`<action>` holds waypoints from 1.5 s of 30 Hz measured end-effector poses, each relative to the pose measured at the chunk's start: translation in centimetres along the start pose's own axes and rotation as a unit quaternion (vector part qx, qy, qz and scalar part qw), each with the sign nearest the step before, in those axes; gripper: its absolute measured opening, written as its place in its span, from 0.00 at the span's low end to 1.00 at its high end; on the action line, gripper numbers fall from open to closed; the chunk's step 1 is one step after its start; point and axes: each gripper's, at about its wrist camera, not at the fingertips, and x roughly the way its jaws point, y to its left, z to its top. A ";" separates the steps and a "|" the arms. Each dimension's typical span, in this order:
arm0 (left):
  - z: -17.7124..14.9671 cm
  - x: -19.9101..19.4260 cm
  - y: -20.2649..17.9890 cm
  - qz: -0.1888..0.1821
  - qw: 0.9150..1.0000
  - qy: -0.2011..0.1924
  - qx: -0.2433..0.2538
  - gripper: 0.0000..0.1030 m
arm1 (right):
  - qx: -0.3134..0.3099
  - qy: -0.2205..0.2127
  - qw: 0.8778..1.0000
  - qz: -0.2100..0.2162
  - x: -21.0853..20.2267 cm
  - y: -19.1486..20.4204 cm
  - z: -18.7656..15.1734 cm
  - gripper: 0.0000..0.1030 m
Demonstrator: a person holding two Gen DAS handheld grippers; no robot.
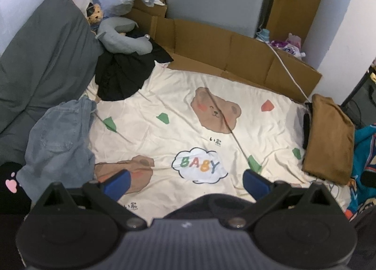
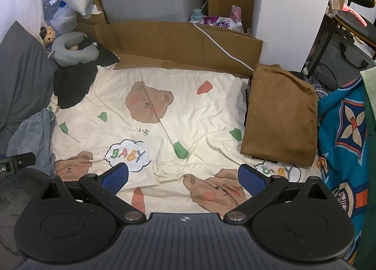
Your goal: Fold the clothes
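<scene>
Left wrist view: my left gripper (image 1: 185, 181) gapes wide, empty, over the bear sheet (image 1: 188, 129); my right gripper (image 2: 183, 177) likewise. The rumpled denim garment (image 1: 58, 143) lies just left of my left jaws, running away from me. A black garment (image 1: 122, 75) is heaped beyond it; a folded brown garment (image 2: 280, 115) lies right.

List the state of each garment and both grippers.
Left gripper: open, empty.
Right gripper: open, empty.
Brown garment: folded, at the sheet's right edge.
Denim garment: crumpled, unfolded, left side.
Black garment: heaped, unfolded, far left.
Bear-print sheet: spread, wrinkled.
</scene>
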 end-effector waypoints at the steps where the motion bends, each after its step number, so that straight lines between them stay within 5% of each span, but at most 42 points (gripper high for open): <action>1: 0.0 0.0 0.0 0.002 1.000 -0.001 0.000 0.99 | 0.000 0.000 1.000 0.000 0.0 0.0 0.0 0.99; 45: 0.2 0.1 -1.8 0.011 0.999 0.004 0.030 0.99 | 0.005 0.008 1.000 0.020 0.7 0.3 0.3 0.99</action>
